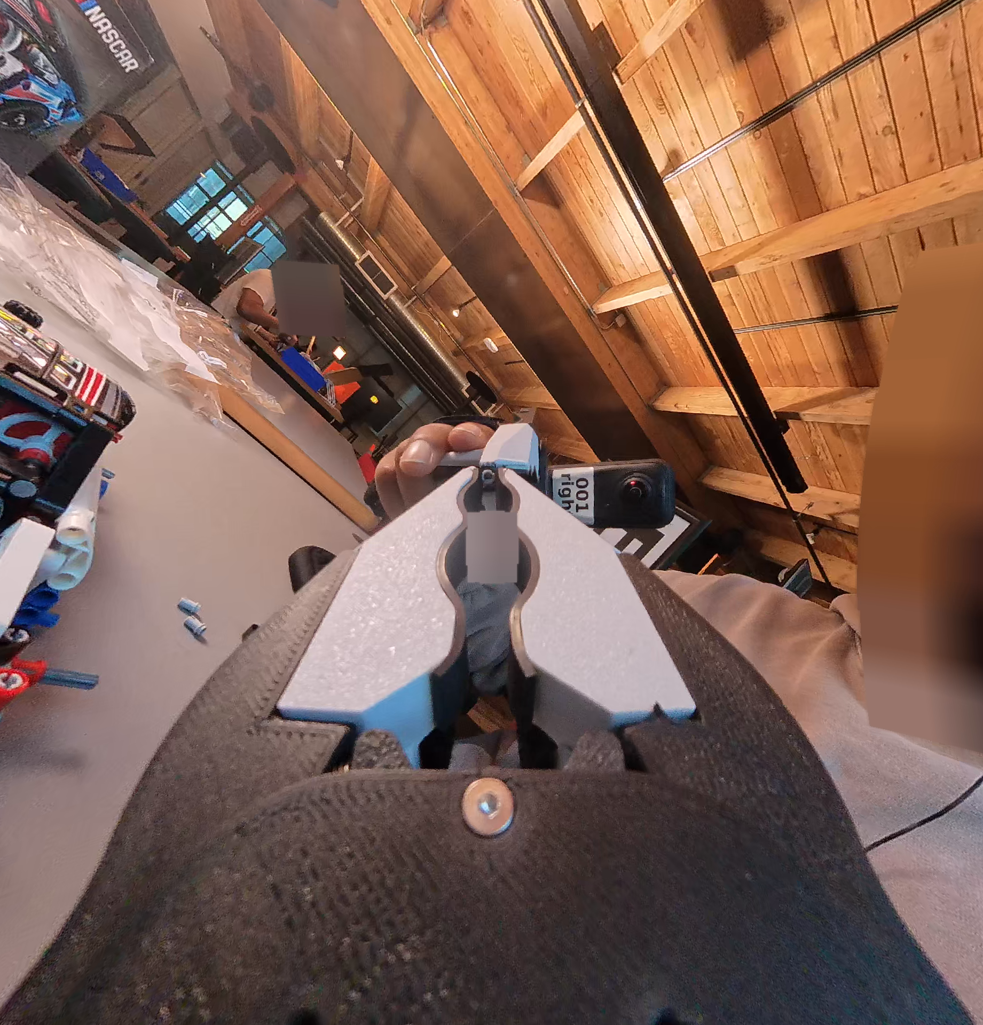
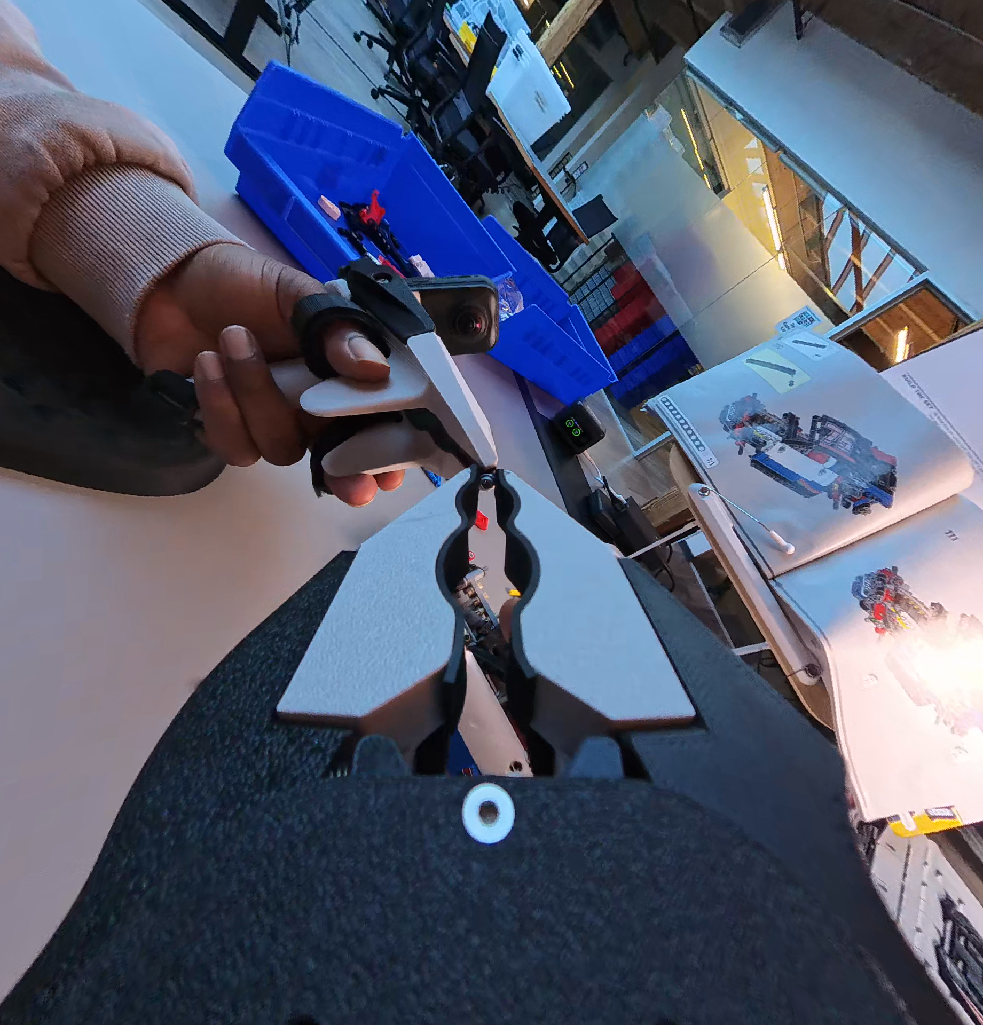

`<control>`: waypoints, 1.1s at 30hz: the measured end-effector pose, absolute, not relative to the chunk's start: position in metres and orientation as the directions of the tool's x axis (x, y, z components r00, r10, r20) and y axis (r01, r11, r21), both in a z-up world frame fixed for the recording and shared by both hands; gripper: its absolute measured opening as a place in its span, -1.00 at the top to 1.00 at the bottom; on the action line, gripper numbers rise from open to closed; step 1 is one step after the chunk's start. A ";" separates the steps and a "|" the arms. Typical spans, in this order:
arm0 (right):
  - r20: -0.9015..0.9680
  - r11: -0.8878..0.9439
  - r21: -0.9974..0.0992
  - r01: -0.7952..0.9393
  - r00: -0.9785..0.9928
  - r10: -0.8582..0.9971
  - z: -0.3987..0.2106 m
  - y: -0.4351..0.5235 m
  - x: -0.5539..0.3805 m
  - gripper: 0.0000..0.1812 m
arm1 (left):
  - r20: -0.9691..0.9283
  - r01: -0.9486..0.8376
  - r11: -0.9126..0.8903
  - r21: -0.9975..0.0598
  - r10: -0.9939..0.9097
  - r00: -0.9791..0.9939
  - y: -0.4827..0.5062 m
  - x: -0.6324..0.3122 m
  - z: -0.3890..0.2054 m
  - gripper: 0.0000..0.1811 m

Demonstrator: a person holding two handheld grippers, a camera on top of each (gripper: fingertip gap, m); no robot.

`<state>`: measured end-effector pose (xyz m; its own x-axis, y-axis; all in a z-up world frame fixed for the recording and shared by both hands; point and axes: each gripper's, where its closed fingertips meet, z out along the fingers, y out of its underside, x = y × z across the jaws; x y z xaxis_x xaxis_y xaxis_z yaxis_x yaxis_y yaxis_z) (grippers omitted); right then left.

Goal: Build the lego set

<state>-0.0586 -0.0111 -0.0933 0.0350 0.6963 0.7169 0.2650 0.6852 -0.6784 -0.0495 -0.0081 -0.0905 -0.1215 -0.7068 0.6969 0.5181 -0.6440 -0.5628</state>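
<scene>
My left gripper (image 1: 488,481) is shut on a small dark round lego piece (image 1: 488,475) at its fingertips, held up in the air. My right gripper (image 2: 486,483) is shut on the same small piece (image 2: 485,480), so the two grippers meet tip to tip. The right gripper (image 1: 510,456) shows beyond the left one with a hand on it. The left gripper (image 2: 480,460) shows beyond the right one, held by a hand in a pink sleeve. The partly built lego car (image 1: 45,421) stands on the grey table (image 1: 211,532) at the left.
Small light-blue pins (image 1: 192,614) lie on the table by the car. Clear plastic bags (image 1: 117,310) and the set's box (image 1: 39,66) are farther back. A blue bin (image 2: 333,150) with loose pieces, an open instruction booklet (image 2: 811,444) and a small black device (image 2: 576,428) are near. My two grippers' fingertips are within a few centimetres of each other. From either gripper's tips it is about 15 centimetres to the partly built lego car (image 1: 45,421).
</scene>
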 end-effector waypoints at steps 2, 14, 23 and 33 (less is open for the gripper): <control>0.702 0.672 -0.689 0.271 0.019 0.712 -0.093 -0.011 -0.058 0.96 | 0.701 0.522 -0.649 -0.553 -0.701 -0.130 -0.009 -0.049 -0.090 0.97; 0.147 0.267 -0.591 0.762 -0.223 0.964 -0.176 0.015 0.030 0.97 | 0.106 -0.203 -0.214 -0.955 -0.890 0.443 -0.010 -0.017 -0.169 0.79; 0.036 0.316 -0.344 0.884 -0.324 0.946 -0.224 0.019 0.055 0.97 | -0.077 -0.644 -0.173 -0.746 -0.937 0.341 -0.019 0.004 -0.239 0.73; -0.037 0.333 -0.241 0.912 -0.352 0.935 -0.243 0.018 0.058 0.96 | -0.133 -0.682 -0.134 -0.719 -0.936 0.324 -0.017 0.005 -0.246 0.92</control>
<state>0.0579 0.0176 -0.2434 -0.3515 0.9355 -0.0366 0.9116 0.3331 -0.2408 0.0055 -0.0166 -0.2459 0.3243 -0.9365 -0.1334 -0.6817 -0.1336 -0.7194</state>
